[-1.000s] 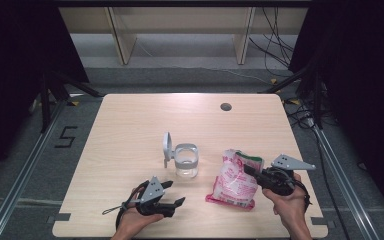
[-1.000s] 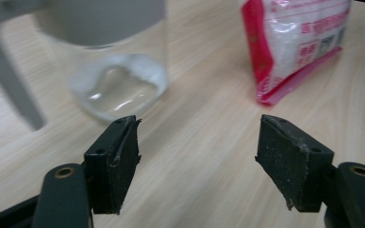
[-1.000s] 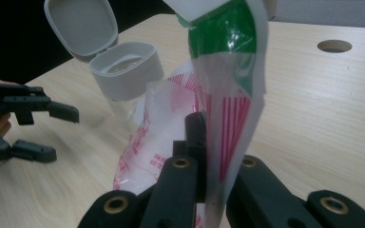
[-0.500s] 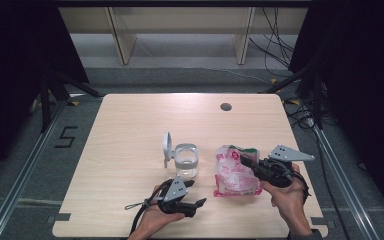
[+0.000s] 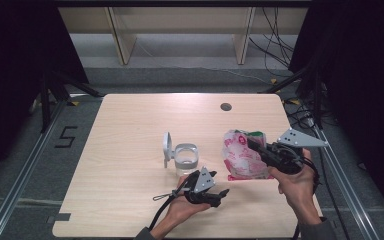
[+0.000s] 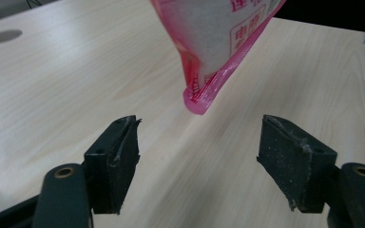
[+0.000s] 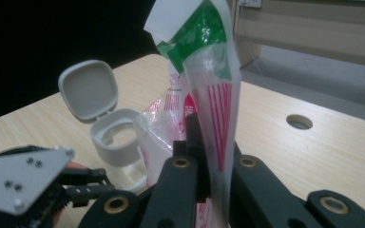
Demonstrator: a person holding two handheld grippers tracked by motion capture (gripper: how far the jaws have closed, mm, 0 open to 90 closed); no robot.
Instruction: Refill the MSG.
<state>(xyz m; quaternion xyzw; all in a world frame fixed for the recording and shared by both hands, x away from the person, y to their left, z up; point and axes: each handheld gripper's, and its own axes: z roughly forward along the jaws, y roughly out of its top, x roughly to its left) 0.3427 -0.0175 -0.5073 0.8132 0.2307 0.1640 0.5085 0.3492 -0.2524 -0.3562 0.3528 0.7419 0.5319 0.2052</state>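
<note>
There, pouch (image 7: 214, 109) between right tool (image 7: 209, 156) pads

High view looks down; tongs views sit close, sharing the pouch (image 5: 242, 155).

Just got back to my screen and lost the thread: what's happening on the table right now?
A person is working with tongs in each hand. The right tongs are shut on the top of a pink refill bag, lifting it so only its bottom corner is near the table. The left tongs are open and empty, pointing toward the bag's lower corner. A small clear jar with its flip lid open stands just beside the bag.
</note>
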